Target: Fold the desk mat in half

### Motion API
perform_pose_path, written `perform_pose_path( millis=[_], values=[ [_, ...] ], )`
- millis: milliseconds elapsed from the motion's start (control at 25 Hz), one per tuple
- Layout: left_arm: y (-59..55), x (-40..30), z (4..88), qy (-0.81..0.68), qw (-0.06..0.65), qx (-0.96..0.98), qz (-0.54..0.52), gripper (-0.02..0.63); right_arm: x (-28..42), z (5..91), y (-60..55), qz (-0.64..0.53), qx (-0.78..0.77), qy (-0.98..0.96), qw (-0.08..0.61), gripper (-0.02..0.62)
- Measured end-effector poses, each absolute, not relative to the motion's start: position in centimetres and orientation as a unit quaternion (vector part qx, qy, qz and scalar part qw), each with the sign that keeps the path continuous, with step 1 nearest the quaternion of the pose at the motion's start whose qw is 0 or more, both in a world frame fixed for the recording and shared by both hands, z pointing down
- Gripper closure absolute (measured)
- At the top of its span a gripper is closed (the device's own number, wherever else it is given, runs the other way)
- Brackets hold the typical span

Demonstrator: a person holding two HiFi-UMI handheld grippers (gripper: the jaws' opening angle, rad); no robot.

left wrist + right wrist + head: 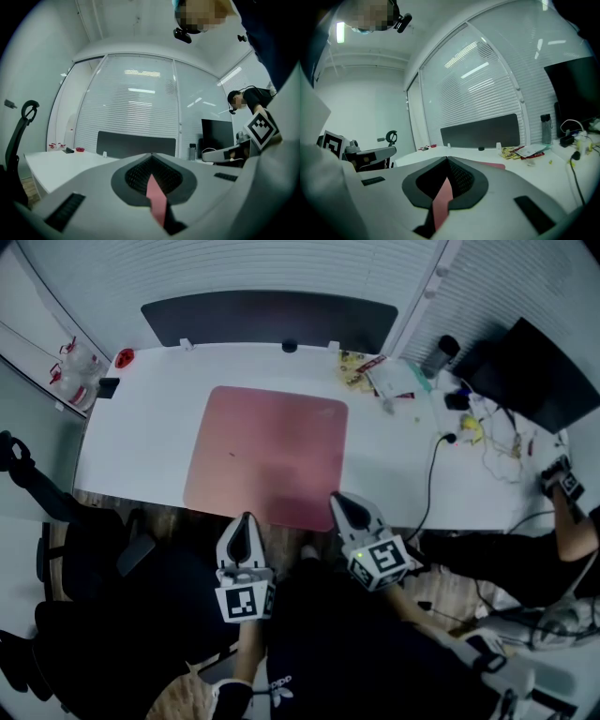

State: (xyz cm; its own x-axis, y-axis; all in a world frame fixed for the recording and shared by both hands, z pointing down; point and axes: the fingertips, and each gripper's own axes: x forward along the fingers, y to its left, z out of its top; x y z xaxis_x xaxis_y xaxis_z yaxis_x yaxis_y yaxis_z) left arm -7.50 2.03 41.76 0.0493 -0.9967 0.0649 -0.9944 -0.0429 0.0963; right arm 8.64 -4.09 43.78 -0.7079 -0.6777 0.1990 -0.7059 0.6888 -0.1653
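A white desk is seen from above, with a dark panel set along its far edge. A pink desk mat is laid flat at the middle of the desk, its near side reaching the desk's near edge. A black monitor is placed at the far right corner, with a bottle and snack packets toward the far edge. The left claw is clamped on the mat's near side left of its middle, the right claw by the near right corner; a pink strip is pinched between each pair of jaws.
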Motion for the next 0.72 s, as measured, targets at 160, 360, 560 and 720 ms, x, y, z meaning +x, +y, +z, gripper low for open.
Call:
perform_pose_path(
  millis=[160, 360, 560, 720],
  values=[
    [1.1, -7.0, 41.6, -0.688, 0.056, 0.723, -0.009, 0.604, 9.2, 43.9, -5.1, 0.12, 0.383, -0.914, 0.063, 0.593],
    [0.5, -6.8, 41.9, -0.685, 0.06, 0.726, -0.004, 0.604, 9.8, 44.3, -5.7, 0.129, 0.392, -0.908, 0.068, 0.594],
    [-0.3, -7.0, 41.7, -0.683, 0.061, 0.728, -0.006, 0.604, 10.1, 44.3, -6.5, 0.132, 0.402, -0.903, 0.071, 0.594],
    [-0.8, -7.6, 41.9, -0.682, 0.061, 0.729, -0.009, 0.604, 9.9, 44.4, -7.3, 0.132, 0.411, -0.899, 0.065, 0.594]
  ],
)
